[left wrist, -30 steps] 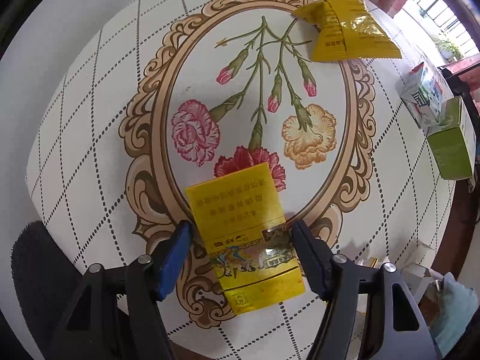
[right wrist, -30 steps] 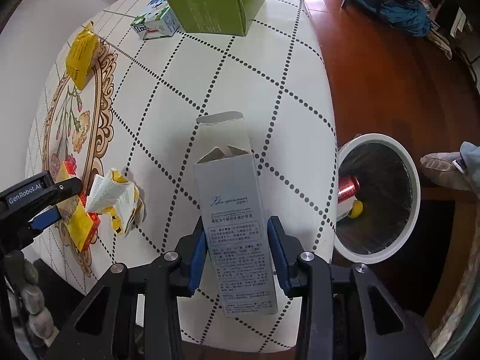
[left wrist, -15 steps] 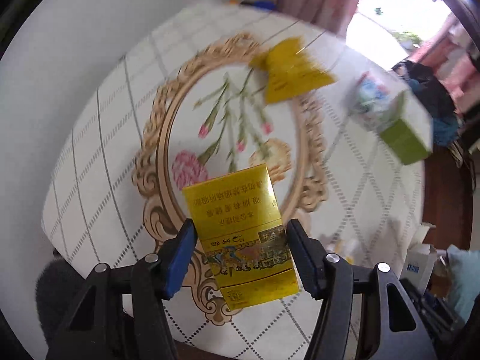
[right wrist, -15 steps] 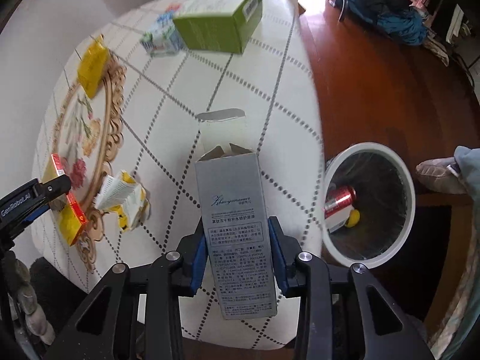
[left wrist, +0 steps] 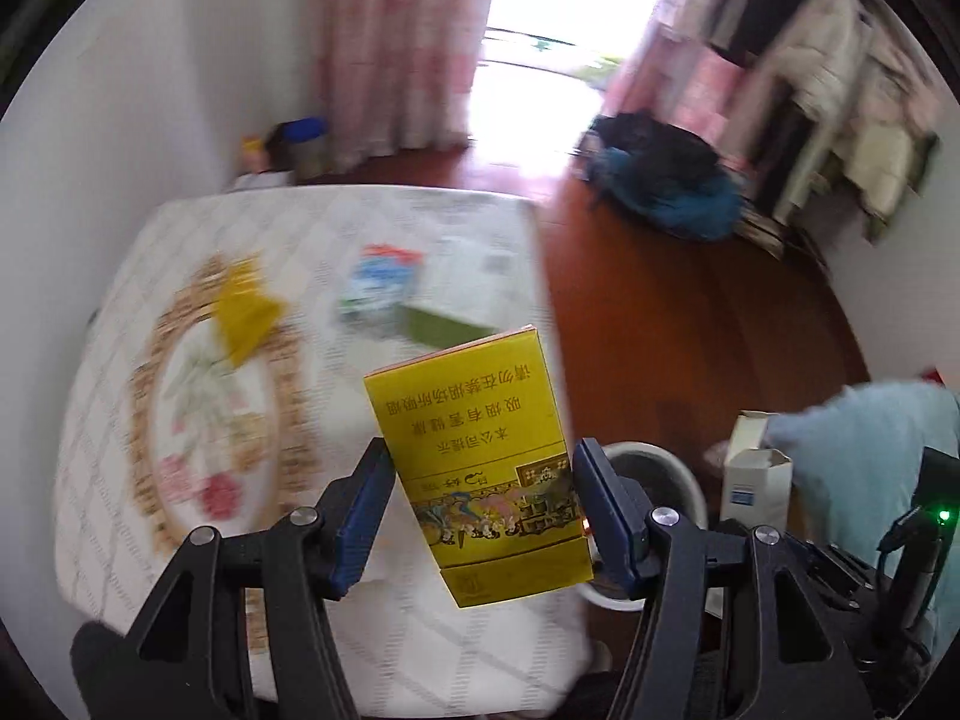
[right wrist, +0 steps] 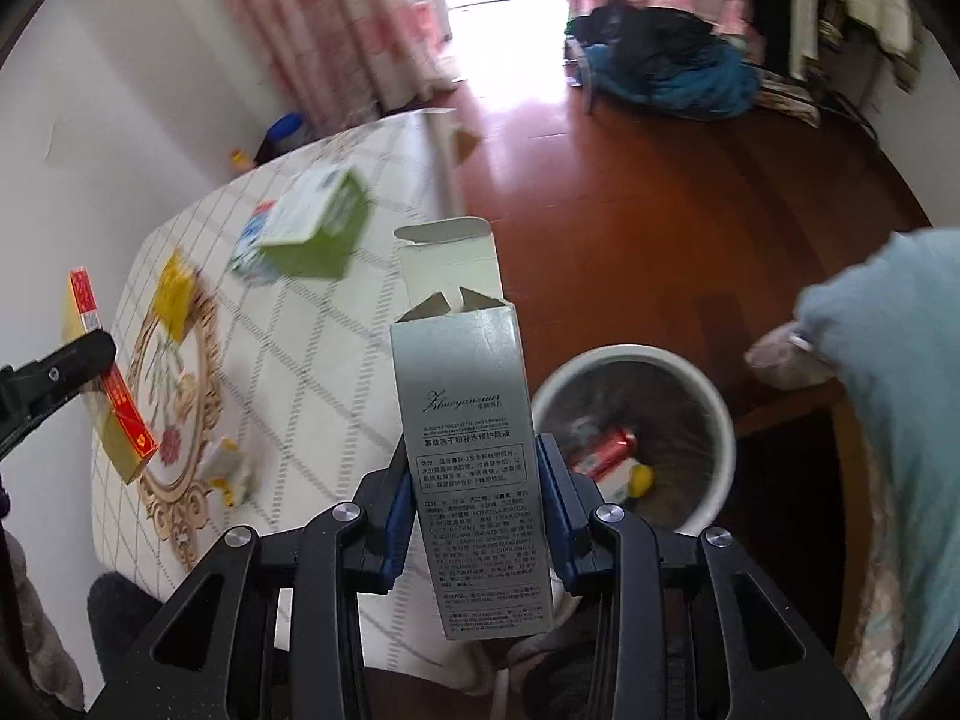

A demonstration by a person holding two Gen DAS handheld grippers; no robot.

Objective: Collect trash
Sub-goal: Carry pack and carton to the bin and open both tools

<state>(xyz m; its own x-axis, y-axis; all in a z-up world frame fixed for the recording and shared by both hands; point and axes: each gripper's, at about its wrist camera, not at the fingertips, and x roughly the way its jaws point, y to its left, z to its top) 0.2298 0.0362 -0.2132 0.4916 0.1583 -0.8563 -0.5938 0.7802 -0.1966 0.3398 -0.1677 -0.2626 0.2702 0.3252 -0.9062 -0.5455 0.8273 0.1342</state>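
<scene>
My left gripper [left wrist: 483, 510] is shut on a yellow cigarette carton [left wrist: 480, 462] and holds it in the air above the table's near edge; the carton also shows in the right wrist view [right wrist: 111, 396]. My right gripper [right wrist: 477, 498] is shut on a tall grey box [right wrist: 471, 432] with its top flap open, held up beside the table. A white round trash bin [right wrist: 717, 408] stands on the floor just right of the grey box, with a red can [right wrist: 606, 447] and other trash inside. The bin's rim [left wrist: 678, 468] shows behind the carton.
On the checked tablecloth [right wrist: 312, 348] lie a green box [right wrist: 318, 228], a small blue and white carton [right wrist: 252, 240], a yellow packet [right wrist: 174, 294] and a crumpled white wrapper [right wrist: 231, 471]. A dark blue pile [right wrist: 672, 66] lies on the wooden floor. A light blue sleeve [right wrist: 882, 360] is at right.
Both grippers have lifted their boxes off the table and tilted up, so the room now shows. The yellow carton has moved right towards the bin. The grey box is nearer the bin.
</scene>
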